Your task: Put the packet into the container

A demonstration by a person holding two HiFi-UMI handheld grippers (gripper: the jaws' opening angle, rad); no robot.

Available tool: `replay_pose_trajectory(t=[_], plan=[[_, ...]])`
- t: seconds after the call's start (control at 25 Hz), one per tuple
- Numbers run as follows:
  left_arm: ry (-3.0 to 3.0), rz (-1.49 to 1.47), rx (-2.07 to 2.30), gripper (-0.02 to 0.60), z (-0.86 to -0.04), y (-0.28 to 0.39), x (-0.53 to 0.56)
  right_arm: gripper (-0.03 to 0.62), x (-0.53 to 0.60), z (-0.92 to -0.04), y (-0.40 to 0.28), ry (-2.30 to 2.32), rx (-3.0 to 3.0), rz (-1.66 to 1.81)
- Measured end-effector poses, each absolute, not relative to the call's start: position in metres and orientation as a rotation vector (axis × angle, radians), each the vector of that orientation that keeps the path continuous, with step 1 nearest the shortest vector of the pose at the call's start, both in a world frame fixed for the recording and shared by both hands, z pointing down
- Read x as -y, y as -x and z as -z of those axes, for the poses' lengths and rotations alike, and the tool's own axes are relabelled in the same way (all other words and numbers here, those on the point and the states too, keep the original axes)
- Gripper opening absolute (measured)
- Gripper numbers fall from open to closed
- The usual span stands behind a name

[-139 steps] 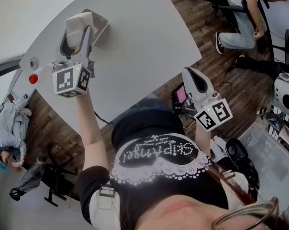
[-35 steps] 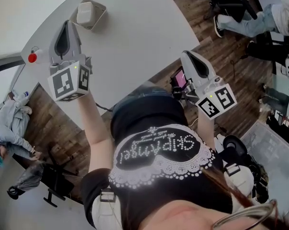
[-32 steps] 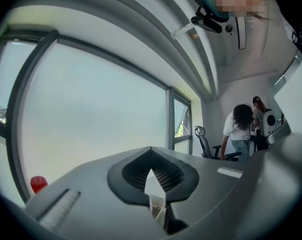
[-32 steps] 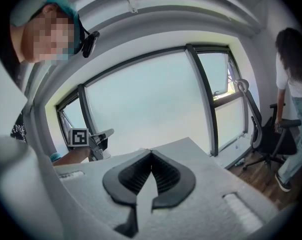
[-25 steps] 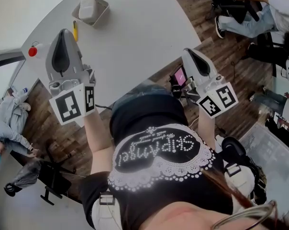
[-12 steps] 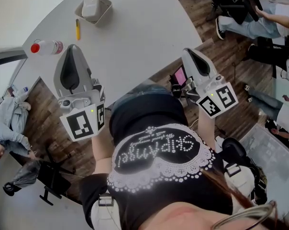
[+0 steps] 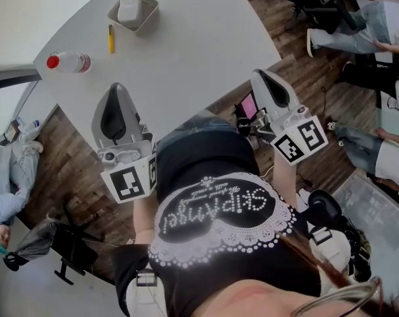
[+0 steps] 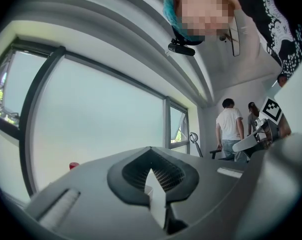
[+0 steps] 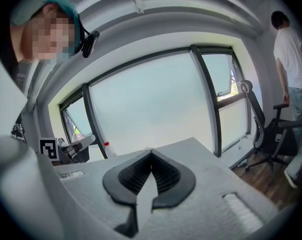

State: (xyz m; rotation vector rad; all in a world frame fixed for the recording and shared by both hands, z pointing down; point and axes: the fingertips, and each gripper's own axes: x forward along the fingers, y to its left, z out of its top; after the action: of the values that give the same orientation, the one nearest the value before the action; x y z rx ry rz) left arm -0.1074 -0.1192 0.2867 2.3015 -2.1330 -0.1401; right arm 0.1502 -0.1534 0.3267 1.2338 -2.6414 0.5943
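Note:
The white packet [image 7: 130, 6] lies inside the small beige container [image 7: 145, 15] at the far left of the grey table [image 7: 193, 51]. My left gripper [image 7: 116, 87] hovers over the table's near edge, well back from the container, shut with nothing in its jaws. In the left gripper view the left gripper [image 8: 151, 150] has its jaws meeting with nothing between them. My right gripper [image 7: 261, 73] hangs by the table's right corner, also shut and empty. The right gripper view shows the right gripper [image 9: 151, 150] with its tips touching.
A yellow pen [image 7: 111, 38] lies just in front of the container. A clear bottle with a red cap [image 7: 69, 62] lies near the table's left edge. People sit on chairs [image 7: 331, 12] at the upper right, over wooden floor.
The left gripper held the packet over the container, then came away empty and drew back toward the body. The packet stays in the container. The right gripper has kept still.

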Motion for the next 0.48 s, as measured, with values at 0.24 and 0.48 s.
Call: replay_pose_trajectory(t=[0.24, 0.48], plan=[[-2.328, 0.202, 2.078, 0.002, -0.295, 0.111, 0.089, -0.005, 0.135, -0.328, -0.139, -1.244, 2.623, -0.591], [-2.344, 0.18, 2.044, 0.002, -0.305, 0.109, 0.072, -0.005, 0.121, -0.328, -0.137, -1.268, 2.613, -0.585]])
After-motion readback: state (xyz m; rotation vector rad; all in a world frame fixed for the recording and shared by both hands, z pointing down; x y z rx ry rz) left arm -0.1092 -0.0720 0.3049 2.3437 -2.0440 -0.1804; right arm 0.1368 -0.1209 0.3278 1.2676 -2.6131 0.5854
